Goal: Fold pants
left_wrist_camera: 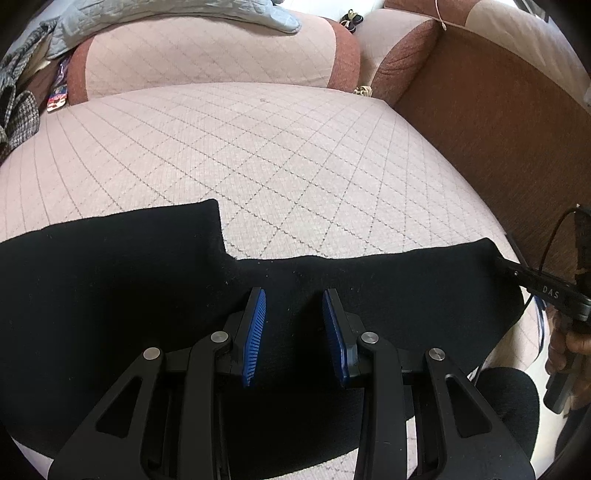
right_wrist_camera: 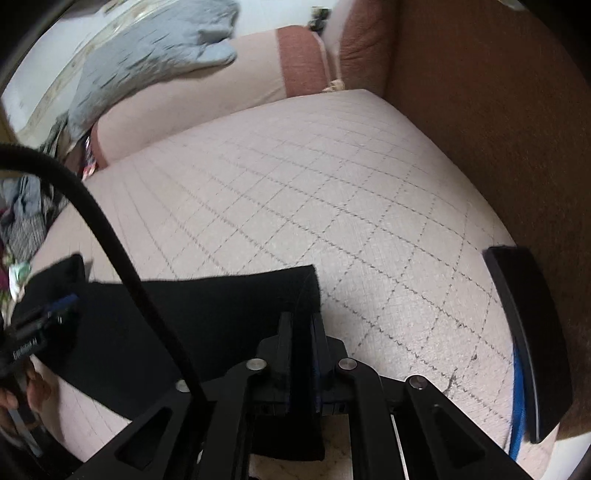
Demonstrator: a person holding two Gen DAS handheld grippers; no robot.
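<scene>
Black pants (left_wrist_camera: 147,295) lie spread across the near part of a pink quilted sofa seat (left_wrist_camera: 258,155). My left gripper (left_wrist_camera: 293,299) is open, its blue pads (left_wrist_camera: 255,332) just above the middle of the cloth, holding nothing. My right gripper (right_wrist_camera: 301,325) is shut on the right end of the pants (right_wrist_camera: 221,314); a fold of cloth stands up between the fingers. It also shows at the right edge of the left wrist view (left_wrist_camera: 517,273), pinching the cloth's corner. The left gripper shows at the left edge of the right wrist view (right_wrist_camera: 55,314).
A sofa backrest (left_wrist_camera: 207,55) stands behind with a grey quilted cloth (left_wrist_camera: 184,11) on top. A brown armrest (left_wrist_camera: 498,129) walls the right side. Patterned clothes (left_wrist_camera: 18,110) pile at far left. A black cable (right_wrist_camera: 110,251) crosses the right wrist view.
</scene>
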